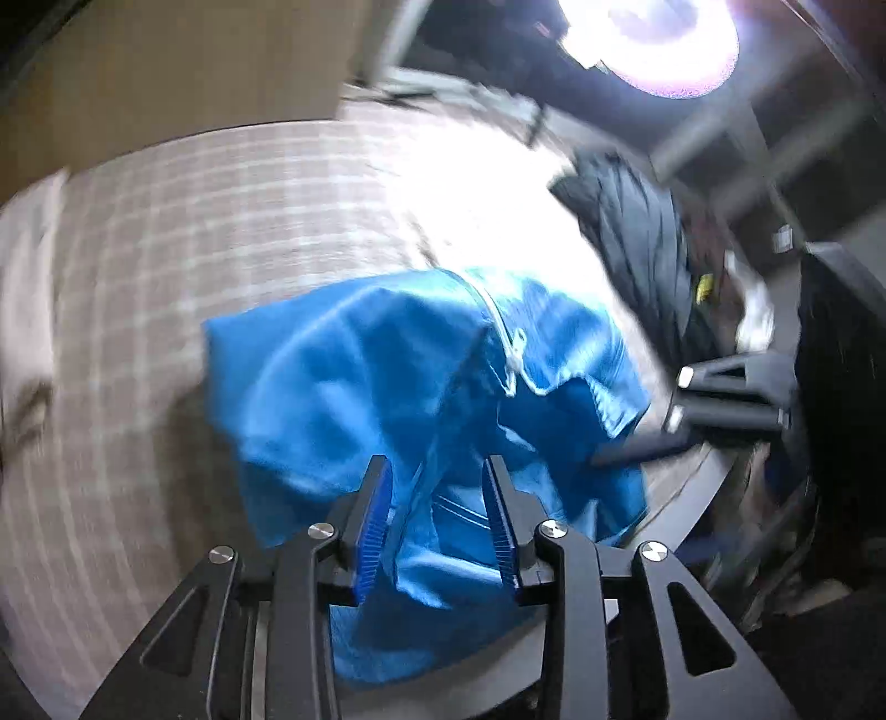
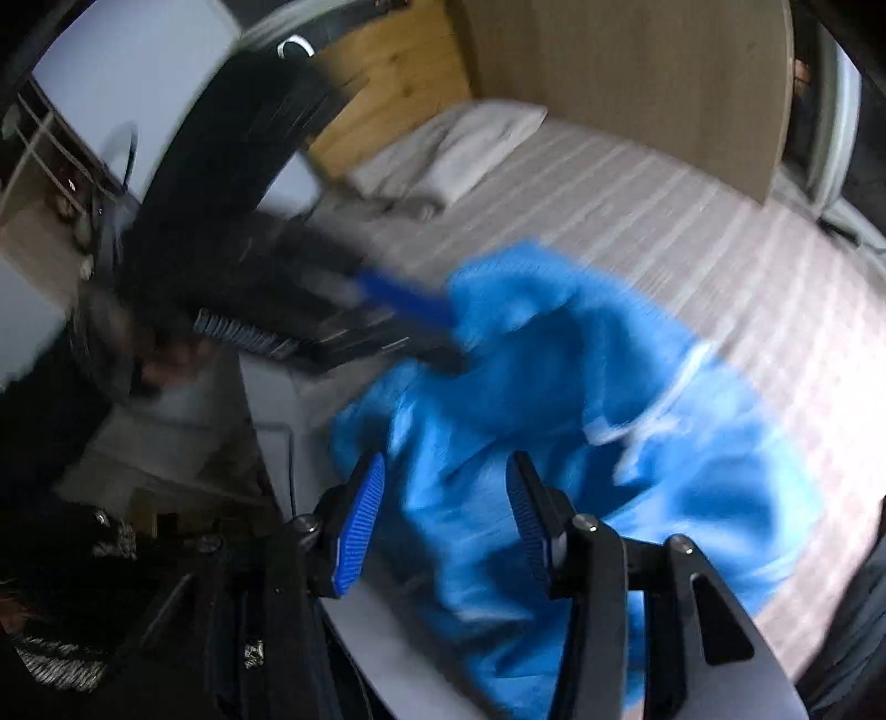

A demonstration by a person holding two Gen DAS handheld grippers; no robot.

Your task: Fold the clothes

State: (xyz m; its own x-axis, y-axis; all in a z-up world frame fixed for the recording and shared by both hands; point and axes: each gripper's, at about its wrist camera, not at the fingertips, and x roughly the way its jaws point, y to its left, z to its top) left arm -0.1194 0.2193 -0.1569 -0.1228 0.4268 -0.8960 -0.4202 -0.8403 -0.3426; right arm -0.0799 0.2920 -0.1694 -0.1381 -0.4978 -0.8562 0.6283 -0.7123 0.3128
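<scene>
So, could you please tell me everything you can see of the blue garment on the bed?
The blue garment is a bright, smooth, slightly shiny fabric with a white zip and pull. It lies crumpled in loose folds on the checked bedsheet, near the bed's edge. Both grippers stand over it with jaws apart; neither pinches it.

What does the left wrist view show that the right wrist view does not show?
Only the left wrist view shows a white zipper on the blue fabric garment, a dark crumpled garment and a bright round lamp. Only the right wrist view shows a folded beige pillow and a wooden headboard. Both show the blue garment on the striped beige bedsheet, and both grippers, left gripper and right gripper, open.
</scene>
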